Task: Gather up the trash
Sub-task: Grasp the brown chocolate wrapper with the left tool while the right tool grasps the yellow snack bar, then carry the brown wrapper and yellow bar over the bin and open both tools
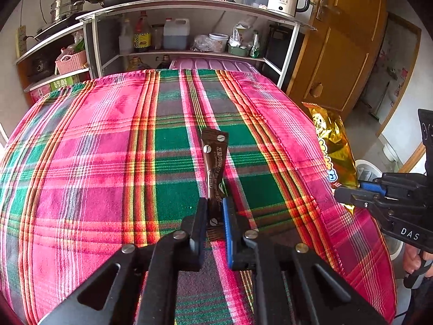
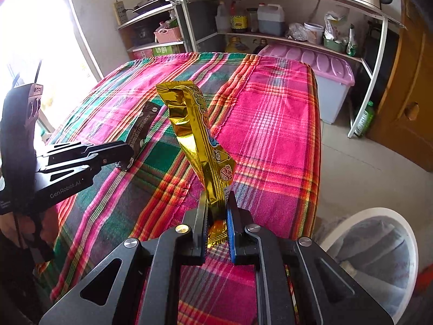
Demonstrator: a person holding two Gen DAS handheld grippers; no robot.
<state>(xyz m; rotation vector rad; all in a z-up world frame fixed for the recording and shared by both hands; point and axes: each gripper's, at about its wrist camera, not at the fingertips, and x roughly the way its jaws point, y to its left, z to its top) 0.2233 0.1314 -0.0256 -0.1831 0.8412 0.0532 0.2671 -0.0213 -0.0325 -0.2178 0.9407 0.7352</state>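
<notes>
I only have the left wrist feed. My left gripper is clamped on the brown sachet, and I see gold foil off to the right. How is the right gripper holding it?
Observer: The right gripper is shut on the bottom end of the gold snack wrapper, which stands up from the jaws over the plaid tablecloth.
Operator: My view catches just a sliver of white by the table's right edge. Is that a bin?
Observer: Yes, a white bin with a grey liner stands on the floor beside that edge, lower right in the right wrist view.
Operator: Anything already in it?
Observer: I can only see the liner; the bottom is hidden.
Operator: And my sachet from that side?
Observer: The brown sachet sticks up from the left gripper, off the cloth.
</notes>
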